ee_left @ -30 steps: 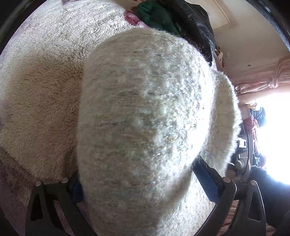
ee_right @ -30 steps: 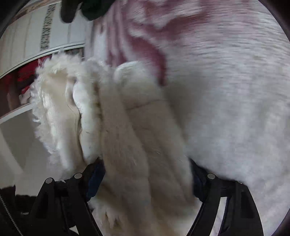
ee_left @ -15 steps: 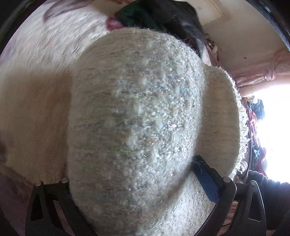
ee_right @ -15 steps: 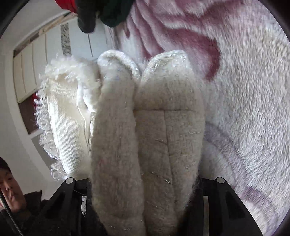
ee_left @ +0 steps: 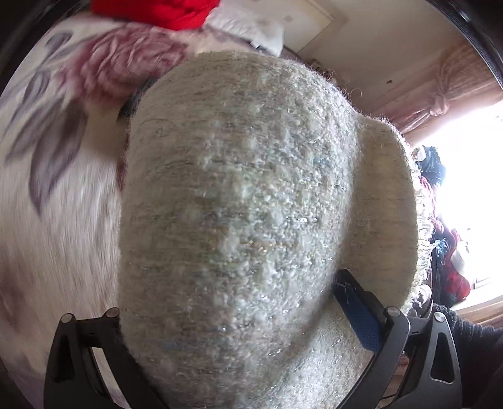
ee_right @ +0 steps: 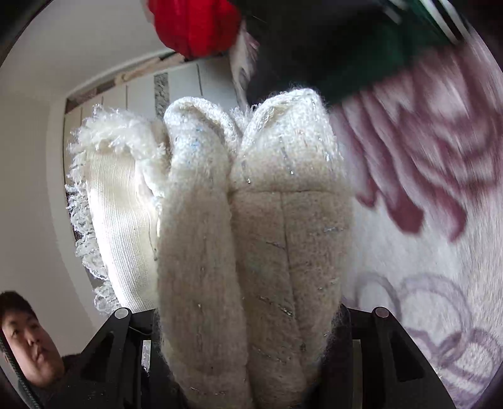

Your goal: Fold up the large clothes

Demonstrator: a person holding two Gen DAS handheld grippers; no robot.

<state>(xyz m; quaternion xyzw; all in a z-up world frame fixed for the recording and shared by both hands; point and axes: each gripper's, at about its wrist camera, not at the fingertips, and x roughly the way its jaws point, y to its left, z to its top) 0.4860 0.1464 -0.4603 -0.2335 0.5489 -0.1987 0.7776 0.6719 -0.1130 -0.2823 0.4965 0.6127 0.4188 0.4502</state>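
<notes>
Both tongs, left (ee_left: 226, 314) and right (ee_right: 248, 339), clamp the nubbly, glinting cream sweater (ee_left: 239, 204), apparently bunched in thick rounded folds.

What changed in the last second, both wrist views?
Both grippers swung with the cream knit garment: red clothing and the blanket's rose print came into the left view, the person's face into the right. Unchanged: left gripper and right gripper jaws clamp the garment.
</notes>
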